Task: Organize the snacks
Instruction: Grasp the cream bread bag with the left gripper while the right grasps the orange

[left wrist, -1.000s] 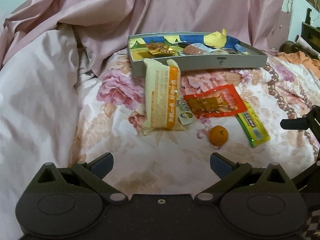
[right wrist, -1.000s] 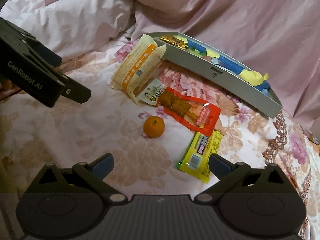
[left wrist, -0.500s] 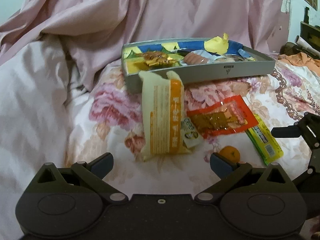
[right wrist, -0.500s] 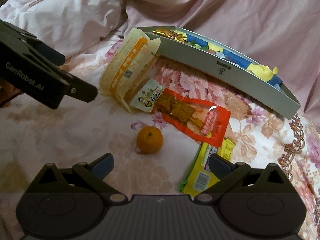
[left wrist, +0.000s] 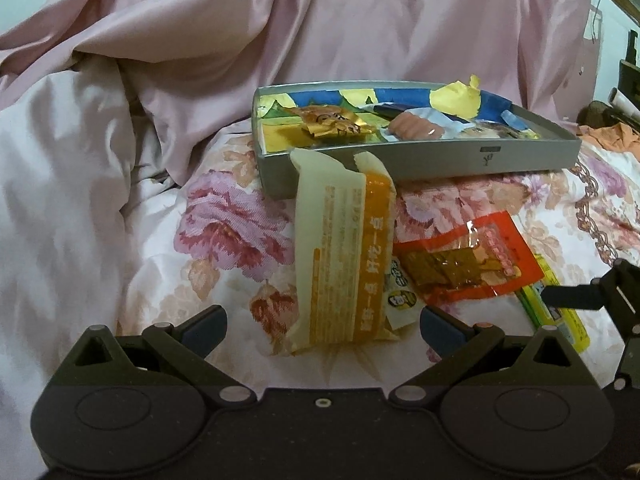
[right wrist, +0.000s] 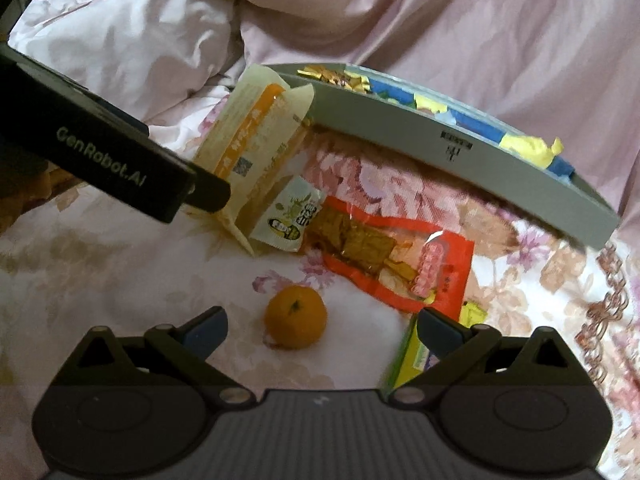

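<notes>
Seeing cream-orange packet [left wrist: 344,256] leaning on grey tray [left wrist: 420,162], round tangerine [right wrist: 295,317] near it; our left gripper [left wrist: 322,326] and right gripper [right wrist: 320,328] gape wide, empty.

Orange mandarin [right wrist: 295,317], red packet [left wrist: 466,258], pink-floral bedspread [left wrist: 232,224]

Your right gripper [right wrist: 322,330] hangs wide open around the orange [right wrist: 295,317], red packet [right wrist: 394,261] just beyond.
</notes>
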Tool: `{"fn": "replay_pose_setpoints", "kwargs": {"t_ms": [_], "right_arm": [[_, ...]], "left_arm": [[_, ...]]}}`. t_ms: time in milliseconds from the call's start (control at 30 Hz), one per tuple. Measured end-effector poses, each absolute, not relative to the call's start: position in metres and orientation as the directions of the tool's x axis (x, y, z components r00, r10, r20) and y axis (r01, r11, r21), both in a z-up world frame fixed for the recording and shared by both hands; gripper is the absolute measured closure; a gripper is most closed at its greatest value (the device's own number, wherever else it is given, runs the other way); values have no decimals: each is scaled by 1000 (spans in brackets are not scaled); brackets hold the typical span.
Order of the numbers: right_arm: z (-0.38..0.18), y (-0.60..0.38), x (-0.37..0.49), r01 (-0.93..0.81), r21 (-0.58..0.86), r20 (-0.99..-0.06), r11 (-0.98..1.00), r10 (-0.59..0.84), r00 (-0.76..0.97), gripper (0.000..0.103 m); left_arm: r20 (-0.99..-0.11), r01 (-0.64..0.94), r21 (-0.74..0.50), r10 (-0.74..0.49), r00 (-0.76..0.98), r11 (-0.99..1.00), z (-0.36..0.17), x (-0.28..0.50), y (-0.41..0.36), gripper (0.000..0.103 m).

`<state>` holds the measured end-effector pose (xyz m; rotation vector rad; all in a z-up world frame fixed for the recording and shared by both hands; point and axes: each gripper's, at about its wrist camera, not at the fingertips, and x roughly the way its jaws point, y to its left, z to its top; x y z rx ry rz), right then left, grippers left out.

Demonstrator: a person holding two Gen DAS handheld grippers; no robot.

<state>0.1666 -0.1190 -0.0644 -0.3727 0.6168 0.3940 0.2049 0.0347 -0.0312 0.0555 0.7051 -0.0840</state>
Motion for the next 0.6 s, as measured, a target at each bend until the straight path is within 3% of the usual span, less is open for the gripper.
{"fn": "replay_pose_setpoints", "kwargs": {"t_ms": [300, 600], "right_arm": [[-70, -126, 183, -442, -83, -643, 893, 291, 708, 1], [-73, -127, 187, -436, -57, -649, 898, 298, 700, 11]], "left_arm": [[-602, 119, -33, -115, 790, 992, -35, 213, 33, 1], [-595, 123, 15, -90, 799, 992, -45, 223, 28, 1]]}}
